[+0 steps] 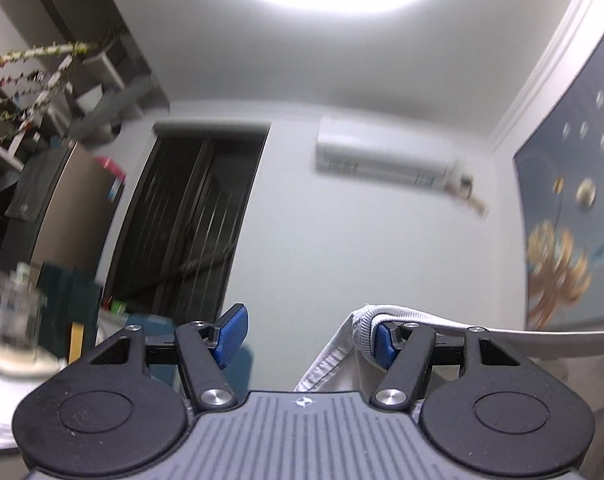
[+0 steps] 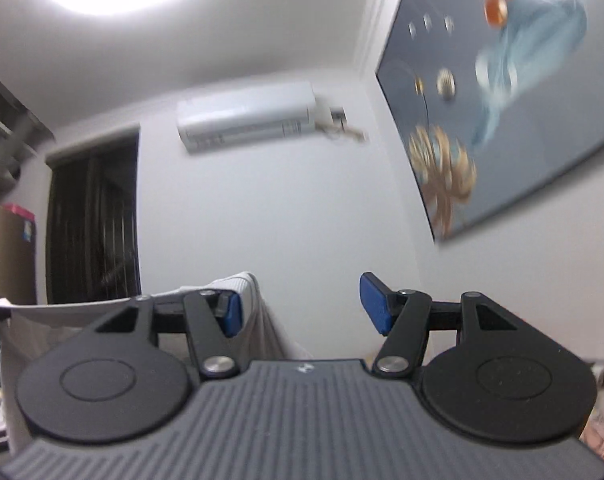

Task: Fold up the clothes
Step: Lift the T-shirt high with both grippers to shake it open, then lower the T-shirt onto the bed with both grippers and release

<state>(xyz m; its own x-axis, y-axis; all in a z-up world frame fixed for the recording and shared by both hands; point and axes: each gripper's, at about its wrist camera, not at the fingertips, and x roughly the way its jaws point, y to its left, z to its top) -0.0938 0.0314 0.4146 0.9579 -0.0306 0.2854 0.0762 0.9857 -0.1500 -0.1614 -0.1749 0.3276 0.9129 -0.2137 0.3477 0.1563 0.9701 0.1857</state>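
Note:
A light grey garment with a ribbed hem hangs between my two grippers, stretched taut. In the left wrist view the garment [image 1: 354,344] is draped over the right blue finger pad [image 1: 384,344], while the left pad [image 1: 231,334] stands apart; my left gripper [image 1: 308,338] is open. In the right wrist view the garment [image 2: 257,320] hangs over the left blue pad [image 2: 231,316]; the right pad [image 2: 376,304] is bare and my right gripper [image 2: 304,310] is open. Both grippers are raised and point up toward the wall.
A wall air conditioner [image 1: 386,156] and a dark doorway [image 1: 189,220] are ahead. A large painting [image 2: 502,100] hangs on the right wall. A glass jar [image 1: 9,320] stands on a table at lower left, and shelves [image 1: 41,100] are at upper left.

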